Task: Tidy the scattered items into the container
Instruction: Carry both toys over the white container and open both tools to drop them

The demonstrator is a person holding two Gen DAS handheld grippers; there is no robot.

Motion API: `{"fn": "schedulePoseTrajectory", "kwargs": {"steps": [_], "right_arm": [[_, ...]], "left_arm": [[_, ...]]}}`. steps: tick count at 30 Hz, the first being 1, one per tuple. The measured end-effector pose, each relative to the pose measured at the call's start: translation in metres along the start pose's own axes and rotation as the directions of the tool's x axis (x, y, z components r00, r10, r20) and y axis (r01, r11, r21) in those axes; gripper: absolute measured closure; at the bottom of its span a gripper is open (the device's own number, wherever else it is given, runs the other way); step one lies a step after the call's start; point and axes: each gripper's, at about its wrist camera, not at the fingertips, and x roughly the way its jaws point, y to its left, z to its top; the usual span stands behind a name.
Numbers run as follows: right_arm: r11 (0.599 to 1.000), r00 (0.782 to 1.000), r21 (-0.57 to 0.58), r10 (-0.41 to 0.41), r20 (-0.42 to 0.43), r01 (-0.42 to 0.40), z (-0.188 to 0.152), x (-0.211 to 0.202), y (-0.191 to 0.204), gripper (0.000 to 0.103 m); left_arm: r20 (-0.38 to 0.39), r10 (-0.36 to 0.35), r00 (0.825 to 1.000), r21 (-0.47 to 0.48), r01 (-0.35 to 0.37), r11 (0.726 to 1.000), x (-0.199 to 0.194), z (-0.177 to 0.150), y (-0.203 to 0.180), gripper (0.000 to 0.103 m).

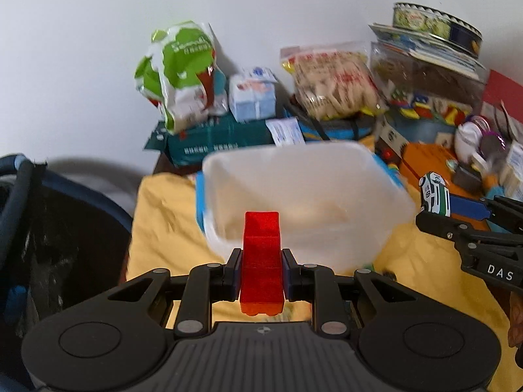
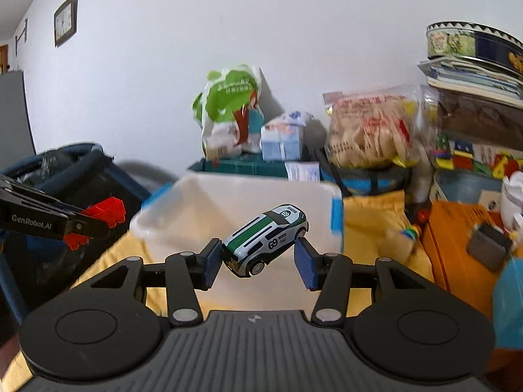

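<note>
Red block [image 1: 261, 258] is clamped in left gripper [image 1: 261, 271]; toy car [image 2: 266, 240] is pinched end-to-end, tilted, in right gripper [image 2: 258, 261]. Car could slip before container [image 2: 242, 202] is reached.

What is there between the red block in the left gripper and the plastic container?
Nothing in the left wrist view: the red block, clamped in the left gripper, overlaps the near rim of the container. No object shows between them.

A lived-in home room, snack bags [image 2: 369, 130], biscuit tin [image 2: 470, 44], framed wall clock [image 2: 65, 21], yellow tablecloth [image 1: 163, 222]
</note>
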Motion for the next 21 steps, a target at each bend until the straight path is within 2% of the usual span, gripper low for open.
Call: {"fn": "schedulePoseTrajectory", "kwargs": {"steps": [6,13,15,16,17,19,21], "right_arm": [[1.000,0.997,0.009,0.026,-0.079,-0.025,0.022,0.045,-0.010,0.051],[0.999,0.978,-0.028,0.038,-0.203,-0.045,0.033,0.088,-0.015,0.051],[0.998,0.974,-0.045,0.027,-0.227,-0.038,0.035,0.096,-0.014,0.050],[0.998,0.970,-0.040,0.029,-0.241,-0.039,0.036,0.100,-0.015,0.049],[0.999,0.966,-0.035,0.029,-0.255,-0.039,0.037,0.103,-0.015,0.043],[0.999,0.967,-0.038,0.024,-0.255,-0.034,0.037,0.105,-0.015,0.030],[0.999,0.972,-0.044,0.020,-0.235,-0.031,0.037,0.103,-0.015,0.028]], "left_arm": [[-0.044,-0.017,0.999,-0.009,0.016,1.000,0.041,0.032,0.003,0.076],[-0.116,-0.037,0.993,-0.022,0.035,0.999,0.081,0.050,0.004,0.076],[-0.152,-0.039,0.988,-0.021,0.036,0.999,0.091,0.053,0.002,0.069],[-0.165,-0.036,0.986,-0.022,0.033,0.999,0.095,0.054,0.002,0.063],[-0.171,-0.032,0.985,-0.022,0.028,0.999,0.097,0.055,0.001,0.052],[-0.173,-0.022,0.985,-0.022,0.018,1.000,0.098,0.057,0.001,0.040],[-0.166,-0.027,0.986,-0.020,0.024,0.999,0.096,0.057,0.002,0.040]]}}
